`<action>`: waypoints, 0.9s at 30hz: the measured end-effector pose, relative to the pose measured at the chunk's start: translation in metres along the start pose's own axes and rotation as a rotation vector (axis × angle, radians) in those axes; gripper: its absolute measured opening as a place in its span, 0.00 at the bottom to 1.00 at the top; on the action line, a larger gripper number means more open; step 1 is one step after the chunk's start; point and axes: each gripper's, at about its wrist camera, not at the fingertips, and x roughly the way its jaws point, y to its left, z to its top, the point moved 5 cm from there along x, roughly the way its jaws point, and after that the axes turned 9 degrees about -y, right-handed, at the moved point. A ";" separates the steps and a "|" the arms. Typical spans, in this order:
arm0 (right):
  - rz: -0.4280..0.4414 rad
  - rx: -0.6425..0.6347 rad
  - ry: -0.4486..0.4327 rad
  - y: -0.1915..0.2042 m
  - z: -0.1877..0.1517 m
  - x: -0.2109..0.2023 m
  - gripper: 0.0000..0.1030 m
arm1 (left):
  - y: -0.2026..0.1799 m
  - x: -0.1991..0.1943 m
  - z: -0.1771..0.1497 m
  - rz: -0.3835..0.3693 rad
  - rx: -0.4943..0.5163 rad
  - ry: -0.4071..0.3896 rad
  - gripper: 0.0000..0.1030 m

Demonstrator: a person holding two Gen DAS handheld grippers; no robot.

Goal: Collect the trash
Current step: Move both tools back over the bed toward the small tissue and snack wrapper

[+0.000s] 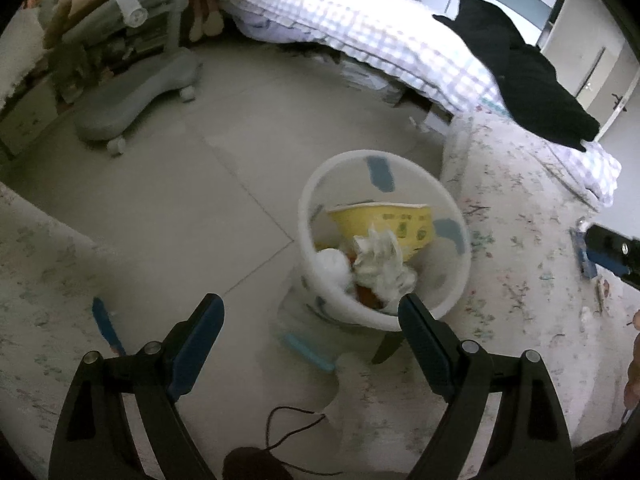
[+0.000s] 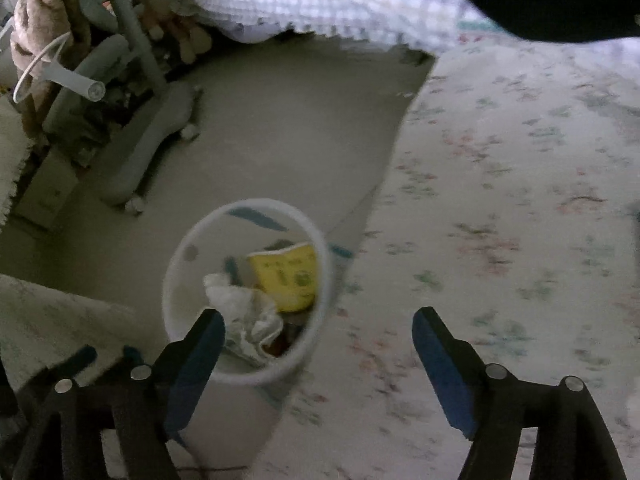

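Note:
A white trash bin [image 1: 452, 280] with blue patches stands on the floor at the edge of a floral rug. Inside lie a yellow paper carton [image 1: 400, 222], crumpled white paper [image 1: 380, 264] and a white ball [image 1: 334, 266]. My left gripper [image 1: 312, 316] is open and empty, just in front of the bin. In the right wrist view the bin [image 2: 176, 312] sits lower left with the yellow carton [image 2: 288, 280] and crumpled paper [image 2: 244, 316]. My right gripper [image 2: 320, 328] is open and empty, above the bin's right rim and the rug. The right gripper's tip [image 1: 608, 248] shows at the far right of the left wrist view.
A floral rug [image 2: 500, 220] covers the floor on the right. A bed with a checked quilt [image 1: 360, 24] and black clothing [image 1: 532, 80] stands behind. A grey wheeled chair base [image 1: 132, 100] stands at the left. A dark cord [image 1: 288, 428] lies near me.

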 end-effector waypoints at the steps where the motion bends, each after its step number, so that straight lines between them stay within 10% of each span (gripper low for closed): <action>1: -0.012 -0.001 -0.005 -0.008 -0.001 -0.007 0.82 | -0.005 0.000 0.000 -0.006 0.006 -0.001 0.88; 27: -0.296 0.185 -0.056 -0.252 -0.062 -0.126 0.84 | -0.203 0.005 -0.034 -0.156 0.292 0.052 0.88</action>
